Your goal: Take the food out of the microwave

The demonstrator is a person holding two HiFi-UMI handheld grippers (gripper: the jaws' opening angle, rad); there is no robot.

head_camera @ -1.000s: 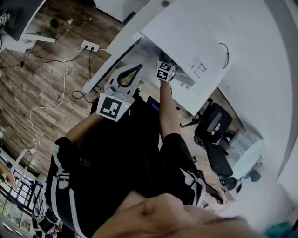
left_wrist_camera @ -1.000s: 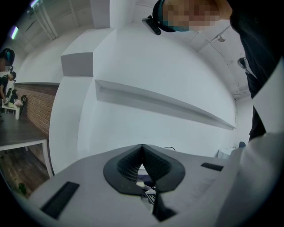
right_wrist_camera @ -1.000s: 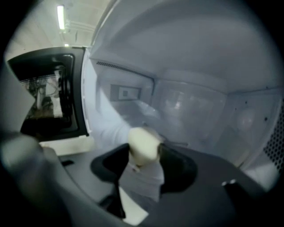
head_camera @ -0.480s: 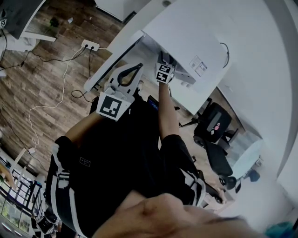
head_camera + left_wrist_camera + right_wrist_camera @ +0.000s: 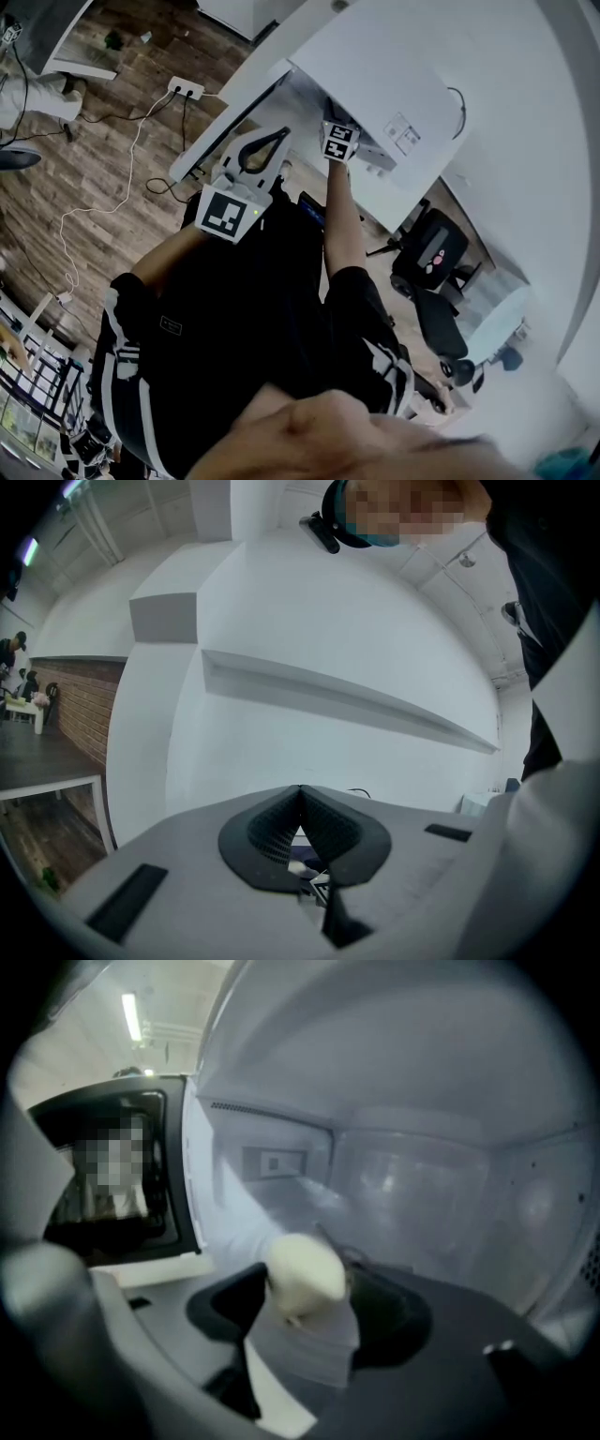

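A pale round bun [image 5: 302, 1274], the food, sits inside the white microwave [image 5: 403, 1176] on a greyish sheet. My right gripper [image 5: 309, 1281] reaches into the cavity. Its jaws are opening, with the bun between their dark tips and no clear squeeze on it. In the head view only the right gripper's marker cube [image 5: 338, 141] shows at the microwave's [image 5: 375, 75] mouth, and its jaws are hidden. My left gripper [image 5: 278, 134] hangs in front of the table edge, away from the oven. It is shut and holds nothing, its tips [image 5: 300, 789] meeting.
The microwave door [image 5: 112, 1166] stands swung open at the left of the cavity. The oven sits on a white table [image 5: 225, 117]. A power strip [image 5: 182, 90] with cables lies on the wooden floor, and black office chairs [image 5: 431, 253] stand to the right.
The right gripper's marker cube has shifted slightly toward the microwave opening. The left gripper has stayed where it was.
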